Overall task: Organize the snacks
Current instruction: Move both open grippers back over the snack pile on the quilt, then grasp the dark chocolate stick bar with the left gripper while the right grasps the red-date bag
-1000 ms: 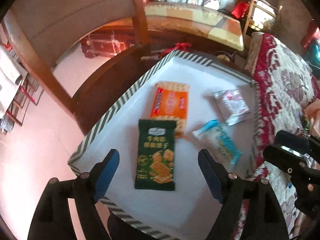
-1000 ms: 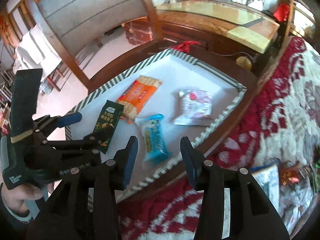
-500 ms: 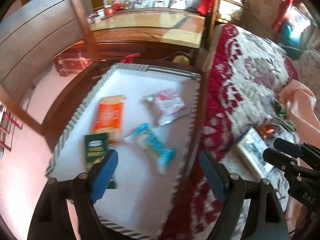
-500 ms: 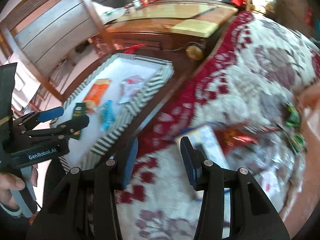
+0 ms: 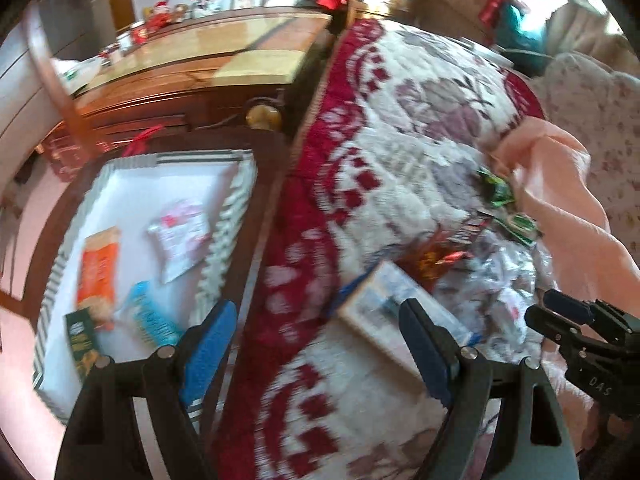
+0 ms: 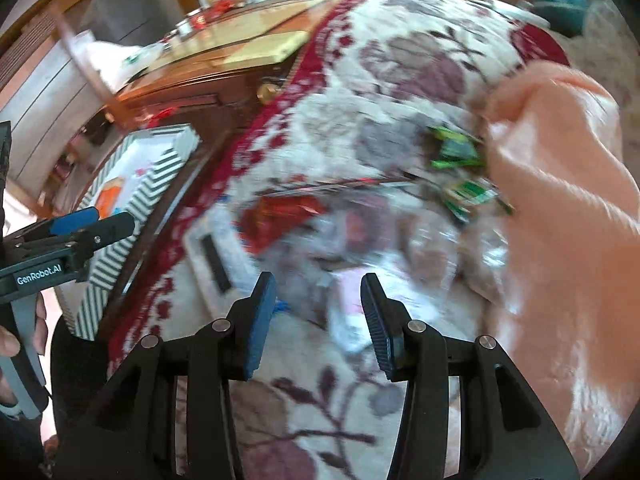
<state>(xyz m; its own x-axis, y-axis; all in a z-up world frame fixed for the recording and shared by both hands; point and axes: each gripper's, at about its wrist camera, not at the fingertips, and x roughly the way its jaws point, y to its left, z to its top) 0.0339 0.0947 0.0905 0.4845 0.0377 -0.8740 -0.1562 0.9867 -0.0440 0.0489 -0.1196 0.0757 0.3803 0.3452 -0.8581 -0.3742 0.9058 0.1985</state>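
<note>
A striped-rim white tray [image 5: 228, 216] holds an orange cracker pack [image 5: 98, 266], a white-pink pack [image 5: 180, 232], a blue pack [image 5: 154, 320] and a dark green pack [image 5: 82, 344]. On the red-and-white quilt [image 5: 360, 128] lies a heap of loose snacks: a flat white packet [image 5: 384, 304], red wrappers [image 5: 436, 258] and green wrappers [image 5: 498, 192]. My left gripper [image 5: 316, 340] is open and empty above the quilt's edge. My right gripper [image 6: 318, 312] is open and empty over the blurred heap [image 6: 360, 224], near red wrappers [image 6: 280, 216] and green wrappers [image 6: 460, 152].
A peach cloth [image 5: 560, 208] lies right of the heap and fills the right of the right wrist view [image 6: 560, 200]. A dark wooden stool edge [image 5: 264, 208] borders the tray. A wooden sideboard [image 5: 200, 64] stands behind. The tray [image 6: 160, 168] sits far left.
Both grippers have swung right, from over the tray to over the quilt and the snack heap. Both stay open and empty. The tray's packs have not moved.
</note>
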